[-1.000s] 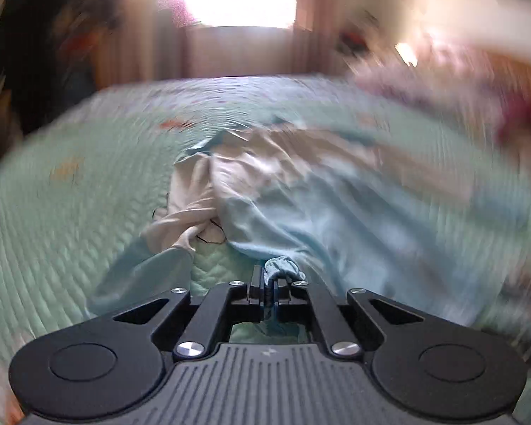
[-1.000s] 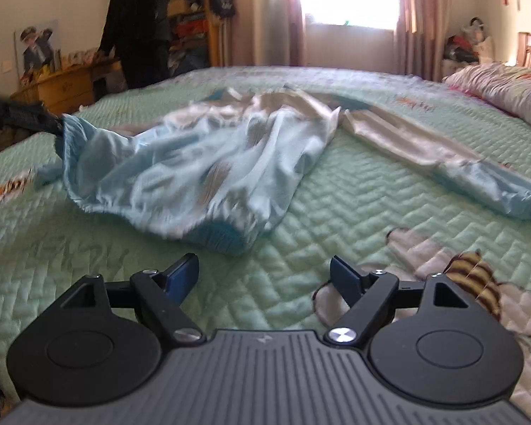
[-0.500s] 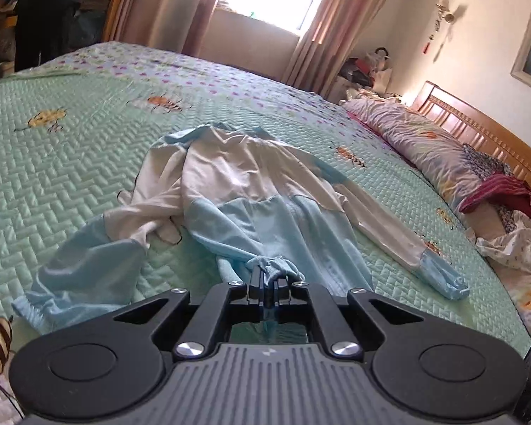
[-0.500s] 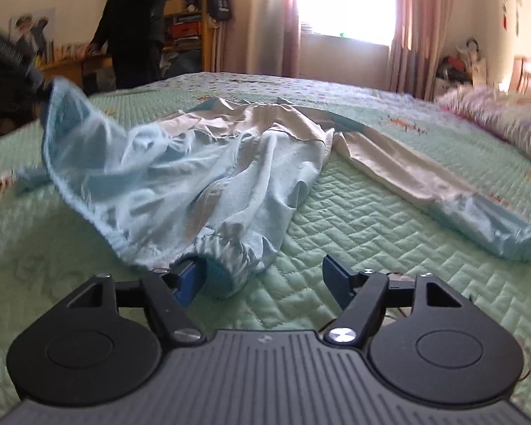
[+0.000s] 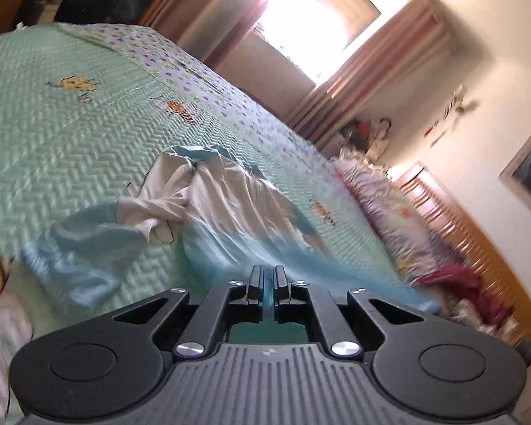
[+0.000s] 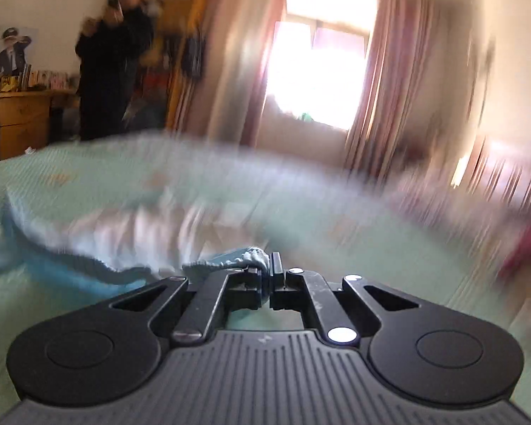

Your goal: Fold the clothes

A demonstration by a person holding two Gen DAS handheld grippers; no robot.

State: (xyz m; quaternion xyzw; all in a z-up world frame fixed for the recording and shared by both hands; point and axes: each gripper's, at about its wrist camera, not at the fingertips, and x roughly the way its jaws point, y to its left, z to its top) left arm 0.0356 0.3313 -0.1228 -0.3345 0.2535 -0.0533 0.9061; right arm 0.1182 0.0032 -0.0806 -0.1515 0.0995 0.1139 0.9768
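Note:
A light blue and white long-sleeved garment (image 5: 226, 209) lies crumpled on the green quilted bed (image 5: 70, 134). My left gripper (image 5: 266, 279) is shut on its blue hem, and the cloth stretches away from the fingers. One blue sleeve (image 5: 85, 258) trails to the left. In the blurred right wrist view, my right gripper (image 6: 267, 271) is shut on a gathered blue edge of the same garment (image 6: 124, 230), lifted off the bed (image 6: 318, 205), with cloth hanging away to the left.
Pillows (image 5: 393, 209) and red clothing (image 5: 463, 283) lie by the wooden headboard (image 5: 453, 219). A person in dark clothes (image 6: 106, 74) stands beyond the bed near a wooden dresser (image 6: 17, 120). A bright curtained window (image 6: 318, 71) is behind.
My right gripper has shut on the garment's blue edge and risen with it. My left gripper has rolled and moved while keeping hold of the hem.

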